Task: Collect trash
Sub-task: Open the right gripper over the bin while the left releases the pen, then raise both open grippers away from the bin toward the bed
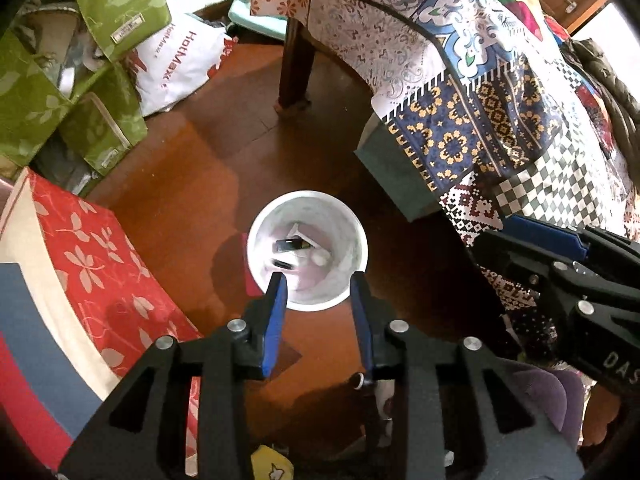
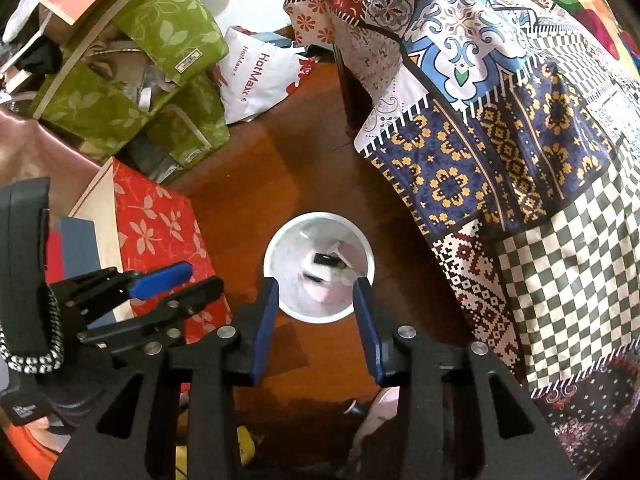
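Trash sits at the bottom of a white bin (image 1: 307, 256) that stands upright on the brown wooden floor (image 1: 224, 168); the bin serves as the landmark for everything else. Inside it lie crumpled white and pinkish scraps (image 1: 316, 258) and two small dark pieces (image 1: 289, 245), one of them blurred, so what they are cannot be told.

Directly above the bin's near rim hangs the left tool (image 1: 318, 280), pointing steeply down into the opening. Its blue-padded fingers (image 1: 276, 320) stand partly apart with nothing between them. From the right wrist view the right tool (image 2: 316, 285) hangs over the same bin (image 2: 320, 268) in the same way, its blue pads (image 2: 266, 332) partly spread and empty, with the trash (image 2: 324, 264) visible in the gap. Each tool shows in the other's view: the right one at the bin's right side, the left one at the bin's left side, both close to it.

Right of the bin, a desk draped in a patchwork cloth (image 1: 472, 92) hangs nearly to the floor, with a dark wooden leg (image 1: 296, 68) beyond the bin. Left of the bin stands a red box with a pale leaf print (image 1: 100, 256). Beyond that, farther from the bin, are green leaf-print boxes (image 1: 116, 4) and a white plastic bag with red lettering (image 1: 180, 64).
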`<state>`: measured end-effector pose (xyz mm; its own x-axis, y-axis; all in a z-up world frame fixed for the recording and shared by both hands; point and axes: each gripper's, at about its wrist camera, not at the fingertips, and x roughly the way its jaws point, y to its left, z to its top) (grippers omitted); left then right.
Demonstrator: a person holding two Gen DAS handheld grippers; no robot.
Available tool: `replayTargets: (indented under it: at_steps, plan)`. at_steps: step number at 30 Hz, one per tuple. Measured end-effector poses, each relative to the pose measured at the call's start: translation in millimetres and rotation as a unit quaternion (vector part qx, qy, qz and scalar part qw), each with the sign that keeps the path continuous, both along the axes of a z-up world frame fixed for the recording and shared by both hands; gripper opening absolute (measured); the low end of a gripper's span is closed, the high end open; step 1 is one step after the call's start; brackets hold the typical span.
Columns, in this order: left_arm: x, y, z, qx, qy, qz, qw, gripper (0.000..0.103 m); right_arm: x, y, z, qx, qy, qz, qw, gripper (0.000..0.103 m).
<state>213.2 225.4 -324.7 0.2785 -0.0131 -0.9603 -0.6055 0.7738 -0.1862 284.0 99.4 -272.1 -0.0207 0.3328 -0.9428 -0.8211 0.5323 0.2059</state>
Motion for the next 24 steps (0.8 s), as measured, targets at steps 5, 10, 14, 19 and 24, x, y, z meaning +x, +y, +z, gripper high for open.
replayTargets:
  at_steps: [5, 10, 14, 19, 24]
  plan:
    - [-10.8, -6.4, 27.8, 0.024, -0.016, -0.004, 0.9996, 0.03, -5.3, -13.7, 18.6, 0.014, -0.018, 0.001, 1.0, 0.035]
    - [-20.1, -17.8, 62.5, 0.048, -0.041, -0.009, 0.998, 0.03, -13.4, -33.7, 51.7, 0.038, -0.056, -0.001, 0.998, 0.035]
    - [-25.0, -31.9, 96.1, 0.072, -0.068, -0.014, 0.995, 0.03, -16.9, -54.1, 83.2, 0.068, -0.094, -0.014, 0.993, 0.035]
    - [-29.6, -56.2, 140.2, 0.106, -0.103, -0.03, 0.9885, 0.03, -21.4, -87.5, 126.9, 0.11, -0.128, -0.033, 0.985, 0.035]
    - [-33.6, -91.7, 190.5, 0.146, -0.151, -0.049, 0.9764, 0.03, -32.5, -127.7, 172.6, 0.161, -0.174, -0.052, 0.97, 0.035]
